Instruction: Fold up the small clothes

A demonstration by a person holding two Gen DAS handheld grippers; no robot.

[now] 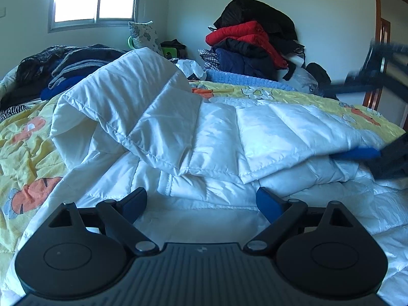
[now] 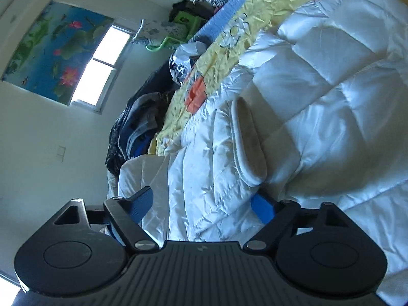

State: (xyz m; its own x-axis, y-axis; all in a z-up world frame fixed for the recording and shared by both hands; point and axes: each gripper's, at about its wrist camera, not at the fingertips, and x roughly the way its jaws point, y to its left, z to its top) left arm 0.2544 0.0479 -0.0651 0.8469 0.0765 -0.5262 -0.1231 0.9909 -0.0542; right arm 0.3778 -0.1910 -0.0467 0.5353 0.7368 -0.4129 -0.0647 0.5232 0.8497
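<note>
A white quilted puffer jacket [image 1: 229,137] lies spread on the bed, with one part folded up into a hump at the left. My left gripper [image 1: 201,204] hovers open just over its near edge, with nothing between the fingers. In the right wrist view my right gripper [image 2: 201,204] is rolled on its side with the jacket [image 2: 318,89] edge between its jaws. One blue finger [image 1: 357,152] sits under the top layer. The other finger [image 2: 141,201] appears clear of the cloth. A ribbed cuff [image 2: 248,140] lies just ahead of the right gripper.
The bed has a yellow cartoon-print sheet [image 1: 28,153]. Dark clothes [image 1: 63,68] are heaped at the back left. A stack of red, black and navy jackets [image 1: 252,43] sits at the back against the wall. A window [image 1: 94,7] is behind.
</note>
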